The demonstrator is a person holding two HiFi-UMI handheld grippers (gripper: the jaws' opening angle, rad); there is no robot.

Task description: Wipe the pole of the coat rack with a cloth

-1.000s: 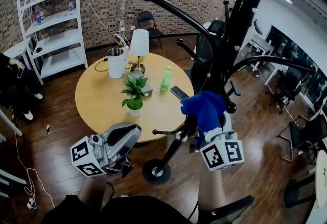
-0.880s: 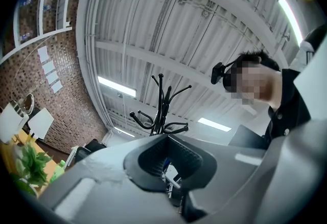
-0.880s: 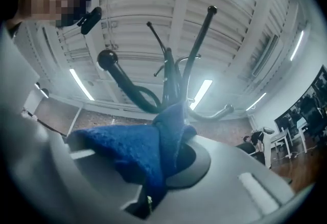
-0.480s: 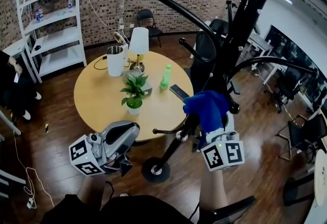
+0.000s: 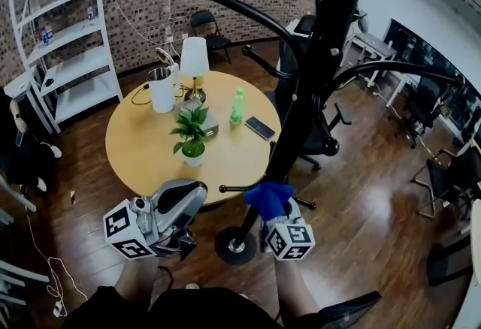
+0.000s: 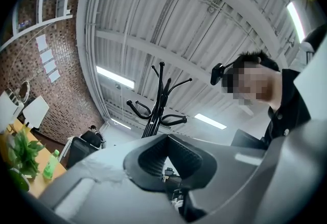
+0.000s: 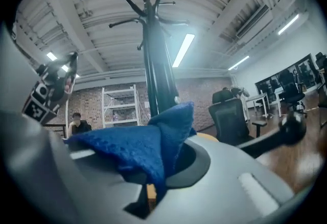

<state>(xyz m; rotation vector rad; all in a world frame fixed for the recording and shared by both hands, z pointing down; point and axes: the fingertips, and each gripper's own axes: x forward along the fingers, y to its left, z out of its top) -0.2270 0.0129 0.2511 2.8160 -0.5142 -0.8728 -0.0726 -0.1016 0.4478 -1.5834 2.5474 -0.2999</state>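
Far left: white shelf unit [image 5: 64,42] against the brick wall, seated person [image 5: 19,143] at the frame edge. Next over: round wooden table [image 5: 143,162] carrying a white kettle [image 5: 161,89], lamp [image 5: 194,59], potted plant [image 5: 192,140], green bottle [image 5: 236,107] and a phone [image 5: 260,127] lying flat. Low in front of the table: left gripper [image 6: 166,164], jaws closed pad to pad, nothing between them, aimed up at the ceiling, well apart from the rack. Centre: black coat rack [image 5: 334,4], pole [image 5: 299,113] slanting from top right down to its round base [image 5: 235,246] on the wood floor. Blue cloth [image 5: 268,197] low on the pole, just above the base, level with the lowest pegs. Looks pressed against the pole, contact patch hidden under the fabric. Right gripper [image 7: 153,179] directly under the cloth, jaws clamped on a bunched fold of it, remainder spread over the jaw at that view's left. In right gripper view, pole rising straight up behind the cloth. Right of the rack: black office chair [image 5: 312,141], more chairs and desks along the far right wall.
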